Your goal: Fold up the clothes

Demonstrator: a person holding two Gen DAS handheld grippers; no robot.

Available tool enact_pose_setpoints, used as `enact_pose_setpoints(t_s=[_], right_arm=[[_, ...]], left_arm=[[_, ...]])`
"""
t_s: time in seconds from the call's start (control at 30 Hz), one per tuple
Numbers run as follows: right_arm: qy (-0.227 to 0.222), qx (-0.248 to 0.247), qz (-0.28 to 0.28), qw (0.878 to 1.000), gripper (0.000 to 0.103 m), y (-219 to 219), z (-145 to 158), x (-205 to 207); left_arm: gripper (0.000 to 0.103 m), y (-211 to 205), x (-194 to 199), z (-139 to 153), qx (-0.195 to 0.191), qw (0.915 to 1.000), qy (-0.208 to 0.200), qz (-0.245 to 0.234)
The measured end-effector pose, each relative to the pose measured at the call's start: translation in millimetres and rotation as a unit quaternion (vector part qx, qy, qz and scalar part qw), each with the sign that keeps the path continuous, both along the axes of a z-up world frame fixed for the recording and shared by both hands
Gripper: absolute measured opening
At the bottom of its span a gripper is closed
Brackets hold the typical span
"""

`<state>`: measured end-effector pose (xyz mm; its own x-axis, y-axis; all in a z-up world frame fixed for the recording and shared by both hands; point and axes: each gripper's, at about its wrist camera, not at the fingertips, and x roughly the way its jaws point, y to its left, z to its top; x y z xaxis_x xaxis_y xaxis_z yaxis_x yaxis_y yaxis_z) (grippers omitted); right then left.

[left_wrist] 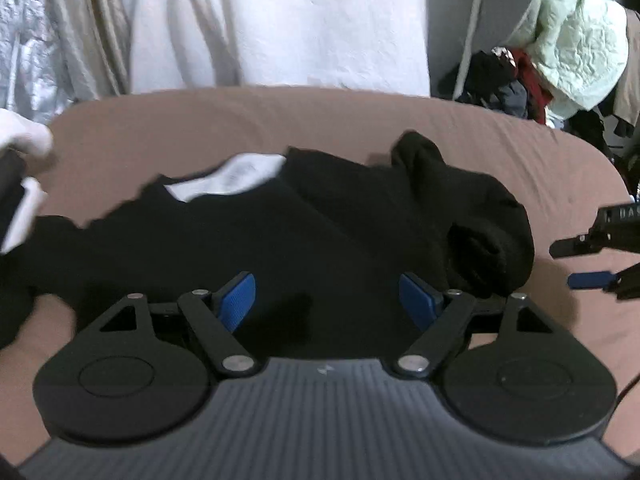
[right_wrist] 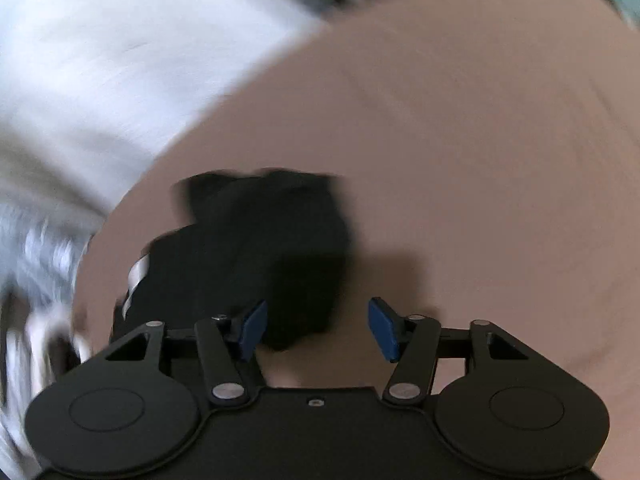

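Observation:
A black garment (left_wrist: 280,240) with a white print patch (left_wrist: 236,176) lies partly folded on the brown surface (left_wrist: 240,120); its right end is bunched into a lump (left_wrist: 472,224). My left gripper (left_wrist: 328,300) is open just above the garment's near edge, holding nothing. My right gripper (left_wrist: 576,264) shows at the right edge of the left wrist view, open beside the bunched end. In the blurred right wrist view the right gripper (right_wrist: 318,328) is open, with the black garment (right_wrist: 260,256) just ahead and left between the fingers.
White sheets or curtains (left_wrist: 280,20) hang behind the surface. A pile of clothes, with a pale green quilted jacket (left_wrist: 576,48), stands at the back right. A white-gloved hand (left_wrist: 24,140) is at the left edge. Brown surface (right_wrist: 480,160) spreads right of the garment.

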<state>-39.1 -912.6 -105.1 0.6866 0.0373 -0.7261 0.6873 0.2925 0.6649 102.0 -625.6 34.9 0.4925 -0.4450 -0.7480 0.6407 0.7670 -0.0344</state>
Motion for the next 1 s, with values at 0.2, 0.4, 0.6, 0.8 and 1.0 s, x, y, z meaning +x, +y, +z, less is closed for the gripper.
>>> enact_pose_setpoints(t_s=[0.2, 0.4, 0.6, 0.8, 1.0], right_arm=[[-0.037, 0.099, -0.025, 0.994, 0.064, -8, -56, 20], [-0.017, -0.027, -0.011, 0.999, 0.016, 5, -38, 64], [0.052, -0.383, -0.104, 0.917, 0.013, 22, 63, 42], [0.050, -0.429, -0.102, 0.896, 0.014, 23, 74, 41], [0.069, -0.203, -0.140, 0.967, 0.045, -33, 34, 21]], left_arm=[[0.079, -71, 24, -27, -0.007, 0.9998, 0.007, -0.018], [0.079, -116, 46, -38, -0.008, 0.9999, 0.014, -0.007], [0.079, -103, 54, -34, -0.015, 0.9999, -0.001, 0.002], [0.079, -86, 74, -52, -0.003, 0.9978, 0.038, 0.054], [0.079, -105, 66, -60, 0.009, 0.9988, 0.049, 0.004]])
